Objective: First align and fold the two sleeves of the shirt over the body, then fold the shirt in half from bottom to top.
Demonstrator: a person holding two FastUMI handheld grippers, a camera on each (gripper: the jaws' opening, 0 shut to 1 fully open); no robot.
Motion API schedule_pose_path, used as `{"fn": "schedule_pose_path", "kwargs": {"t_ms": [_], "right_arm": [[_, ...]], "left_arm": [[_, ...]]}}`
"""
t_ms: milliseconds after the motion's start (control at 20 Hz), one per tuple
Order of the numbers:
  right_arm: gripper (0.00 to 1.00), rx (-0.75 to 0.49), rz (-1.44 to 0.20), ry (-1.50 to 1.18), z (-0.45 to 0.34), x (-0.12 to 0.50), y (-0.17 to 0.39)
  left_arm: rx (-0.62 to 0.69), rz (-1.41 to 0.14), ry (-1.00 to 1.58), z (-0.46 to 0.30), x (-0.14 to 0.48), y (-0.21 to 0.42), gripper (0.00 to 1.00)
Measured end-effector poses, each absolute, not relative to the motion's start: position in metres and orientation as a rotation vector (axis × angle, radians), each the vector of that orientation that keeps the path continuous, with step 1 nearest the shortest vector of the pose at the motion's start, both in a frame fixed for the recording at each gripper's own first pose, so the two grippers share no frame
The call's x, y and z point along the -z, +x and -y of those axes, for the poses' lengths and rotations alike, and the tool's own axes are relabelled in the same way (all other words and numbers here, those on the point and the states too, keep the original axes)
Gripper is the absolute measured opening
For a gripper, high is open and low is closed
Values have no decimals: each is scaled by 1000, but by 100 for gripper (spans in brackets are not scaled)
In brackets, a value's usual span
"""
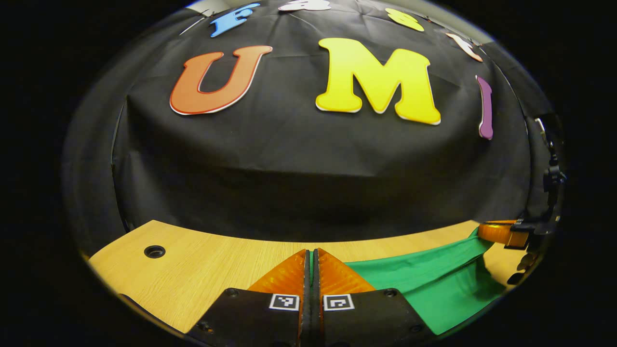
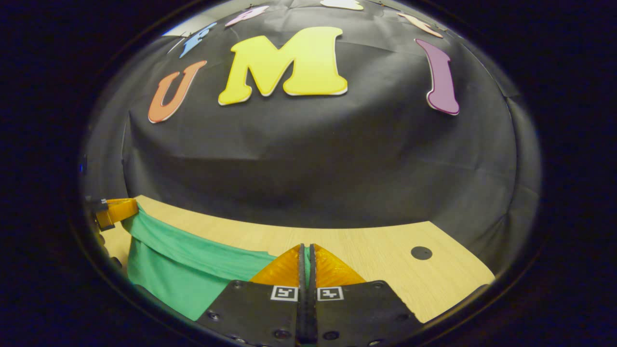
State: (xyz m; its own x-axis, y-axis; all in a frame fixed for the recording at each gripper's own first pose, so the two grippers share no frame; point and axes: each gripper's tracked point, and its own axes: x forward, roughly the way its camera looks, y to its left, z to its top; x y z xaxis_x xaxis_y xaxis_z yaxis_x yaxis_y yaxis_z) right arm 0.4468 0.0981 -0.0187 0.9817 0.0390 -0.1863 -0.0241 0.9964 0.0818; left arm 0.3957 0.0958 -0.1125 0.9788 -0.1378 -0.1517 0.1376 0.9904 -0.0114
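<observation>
In the left gripper view, the left claw (image 1: 311, 270) sits at the bottom, its two fingers pressed together with a thin strip of the green shirt (image 1: 434, 282) caught between them, so it is clenched on the shirt. The cloth runs from that grip to the right, lifted off the desk (image 1: 202, 270) and stretched toward the right claw (image 1: 501, 233) at the far right edge, which also grips the cloth's edge. A dark round hole (image 1: 154, 251) lies in the desk on the left.

In the right gripper view, the right claw (image 2: 306, 267) is likewise clenched, a sliver of the shirt (image 2: 188, 274) showing in the slit between its fingers. The shirt hangs in a taut band leftward to the left claw (image 2: 118, 209) at the left rim, with loose cloth sagging below toward the desk (image 2: 385, 260). A dark round hole (image 2: 421, 252) marks the desk on the right. The wall (image 2: 313, 159) rises behind the desk's far edge.
</observation>
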Motion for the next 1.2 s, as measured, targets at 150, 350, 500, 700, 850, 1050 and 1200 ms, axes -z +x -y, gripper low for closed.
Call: {"fn": "schedule_pose_path", "kwargs": {"t_ms": [150,350,500,700,850,1050,1200], "right_arm": [[0,-22,-185,76,-99,30,455],[8,-57,-186,121,-108,40,457],[96,-48,-183,83,-105,50,453],[96,-44,-90,63,-105,32,442],[97,-33,1,98,-100,13,426],[96,15,70,136,-85,5,387],[94,31,106,99,-82,5,344]], "left_arm": [[135,-184,-5,-94,136,403,6],[84,-165,-10,-104,139,400,14],[114,-137,-36,-99,137,400,79],[69,0,4,-107,113,390,100],[71,-7,-1,-104,118,391,100],[45,-18,-3,-111,119,379,100],[33,-18,-3,-114,119,355,100]]}}
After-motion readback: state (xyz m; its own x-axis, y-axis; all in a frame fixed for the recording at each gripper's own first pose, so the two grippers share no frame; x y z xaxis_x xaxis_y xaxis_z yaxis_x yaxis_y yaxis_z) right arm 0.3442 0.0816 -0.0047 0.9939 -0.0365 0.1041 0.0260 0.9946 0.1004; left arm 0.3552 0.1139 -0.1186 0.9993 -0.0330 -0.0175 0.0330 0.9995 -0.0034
